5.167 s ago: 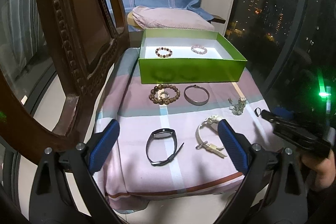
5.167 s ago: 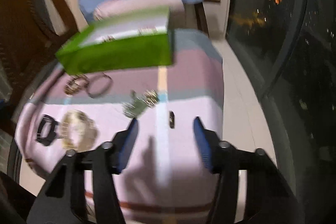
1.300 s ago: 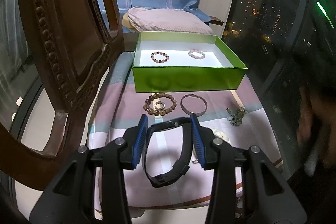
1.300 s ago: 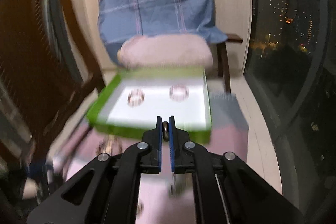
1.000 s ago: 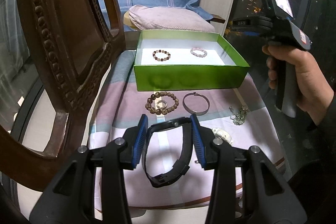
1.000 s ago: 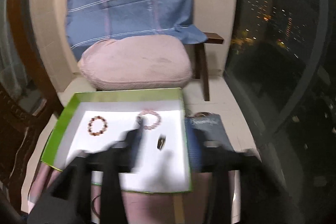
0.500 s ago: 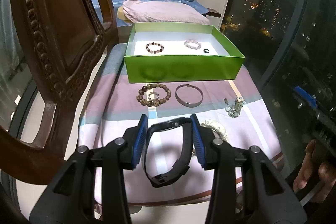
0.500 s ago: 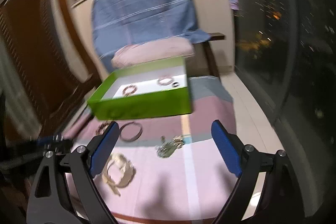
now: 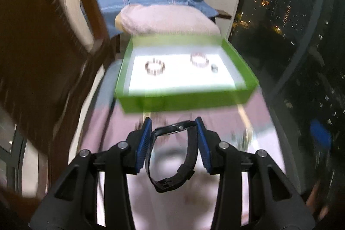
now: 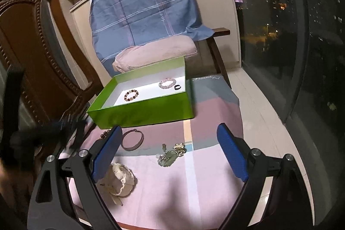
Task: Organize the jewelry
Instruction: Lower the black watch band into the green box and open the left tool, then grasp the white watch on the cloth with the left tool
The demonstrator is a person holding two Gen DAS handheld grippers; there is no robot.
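A carved dark-wood chair back (image 10: 28, 53) fills the left side of both views, and behind the tabletop a blue plaid cloth (image 10: 144, 5) hangs over a cabinet with a pale pink cushion (image 10: 155, 55) below it; a dark window with city lights takes the right of the frame. On the pink and grey striped cloth (image 10: 207, 182) that covers the tabletop sits a shallow bright green box with a white floor (image 10: 142, 113), in the middle of the right wrist view. Inside it lie a dark reddish bead bracelet (image 10: 131, 95) toward the left, a pale pink bead bracelet (image 10: 167, 83) toward the right, and a small black ring (image 10: 177, 87) just beside the pink one. In front of the box, on the cloth, are a plain metal bangle (image 10: 132, 139), a greenish charm cluster with pale ornaments (image 10: 171, 154) at centre, and a cream strap watch (image 10: 118, 178) at lower left, partly behind the right gripper (image 10: 170, 156), whose jaws stand wide apart with nothing between them. The left gripper (image 9: 173, 143) has its jaws clamped on a black wristwatch (image 9: 172, 152), held above the cloth in front of the box: the face points toward the box, the strap loop runs back toward the camera with the buckle nearest. The left wrist view is badly smeared, so the things on the cloth under the watch cannot be made out.
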